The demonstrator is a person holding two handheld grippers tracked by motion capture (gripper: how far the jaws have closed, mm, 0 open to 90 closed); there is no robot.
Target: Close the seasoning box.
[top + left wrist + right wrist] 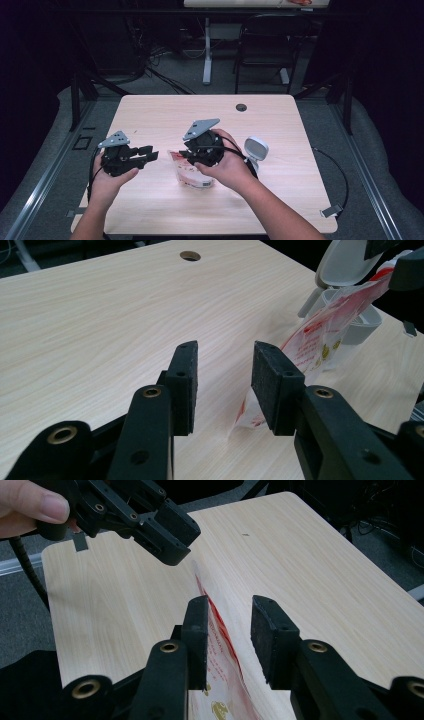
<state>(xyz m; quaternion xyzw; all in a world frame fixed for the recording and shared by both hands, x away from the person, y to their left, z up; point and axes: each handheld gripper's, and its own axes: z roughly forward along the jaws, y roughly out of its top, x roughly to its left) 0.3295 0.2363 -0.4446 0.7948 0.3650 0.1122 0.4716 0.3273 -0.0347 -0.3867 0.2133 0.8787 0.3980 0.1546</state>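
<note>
A red and white plastic bag lies on the light wood table, near its front middle. My right gripper hangs over the bag's left end. In the right gripper view that gripper is open: the bag's raised edge runs up between the jaws beside the left pad, and a gap shows on the other side. My left gripper stands open to the left of the bag with nothing between its jaws. The bag lies just past its right jaw.
A white lidded device stands right of the bag, behind my right hand, and at the top right of the left gripper view. A cable hole sits near the table's far edge. A chair stands beyond the table.
</note>
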